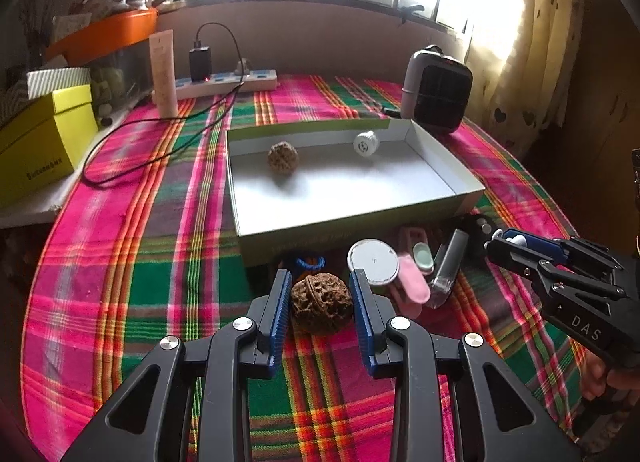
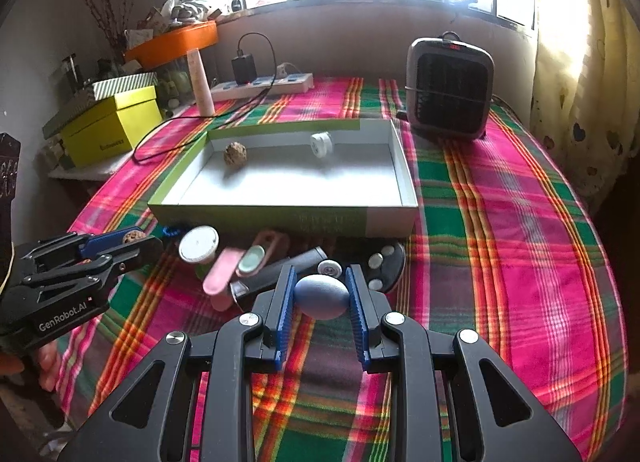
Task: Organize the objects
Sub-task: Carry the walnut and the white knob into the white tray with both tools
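**Both grippers hold round objects before the open box**

In the left wrist view, the left gripper (image 1: 320, 304) pinches a dark, wrinkled walnut (image 1: 321, 304) between ribbed blue pads, low in the frame's centre; it is roundish, with no clear long axis. In the right wrist view, the right gripper (image 2: 321, 296) clamps a smooth blue-grey egg-shaped ball (image 2: 321, 296), its long axis lying crosswise between the fingers. The shallow cardboard box (image 2: 402, 165), mid-frame, holds a second walnut (image 2: 235, 153) and a white plastic cap (image 2: 321, 144) near its far wall. A plaid tablecloth (image 2: 500, 221) in pink and green covers the table. A small heater (image 2: 450, 87) stands upper right, under a bright window.
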`<state>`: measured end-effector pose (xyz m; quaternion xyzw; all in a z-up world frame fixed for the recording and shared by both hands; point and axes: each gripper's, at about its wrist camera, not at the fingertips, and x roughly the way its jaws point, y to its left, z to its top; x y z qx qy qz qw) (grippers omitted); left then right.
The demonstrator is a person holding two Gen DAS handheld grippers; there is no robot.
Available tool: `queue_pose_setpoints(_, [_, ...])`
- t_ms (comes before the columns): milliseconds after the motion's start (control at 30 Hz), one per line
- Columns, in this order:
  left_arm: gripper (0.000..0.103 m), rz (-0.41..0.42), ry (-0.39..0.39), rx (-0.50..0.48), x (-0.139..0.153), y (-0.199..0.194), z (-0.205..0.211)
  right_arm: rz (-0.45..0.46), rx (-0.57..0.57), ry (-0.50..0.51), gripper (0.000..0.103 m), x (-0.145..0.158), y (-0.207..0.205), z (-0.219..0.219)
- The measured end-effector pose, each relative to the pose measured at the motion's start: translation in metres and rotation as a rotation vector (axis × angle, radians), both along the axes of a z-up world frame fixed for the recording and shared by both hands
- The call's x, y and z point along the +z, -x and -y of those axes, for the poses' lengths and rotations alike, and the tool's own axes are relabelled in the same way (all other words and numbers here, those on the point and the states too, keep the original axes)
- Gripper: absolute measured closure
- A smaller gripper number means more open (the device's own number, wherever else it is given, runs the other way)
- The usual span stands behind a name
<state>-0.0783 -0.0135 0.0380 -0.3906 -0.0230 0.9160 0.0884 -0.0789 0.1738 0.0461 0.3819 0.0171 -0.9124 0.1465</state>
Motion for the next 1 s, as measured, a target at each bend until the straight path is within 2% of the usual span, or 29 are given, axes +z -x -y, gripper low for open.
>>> queue_pose_setpoints(500, [0.075, -0.029, -0.013, 0.012, 0.014, 0.025, 0.002, -0.035, 0.082, -0.004, 0.076, 0.018, 0.035, 0.025])
queue_pose_setpoints(1000, [0.075, -0.014, -0.006, 0.032, 0.009, 0.065, 0.008, -0.002, 0.155, -0.051, 0.076, 0.009, 0.094, 0.053])
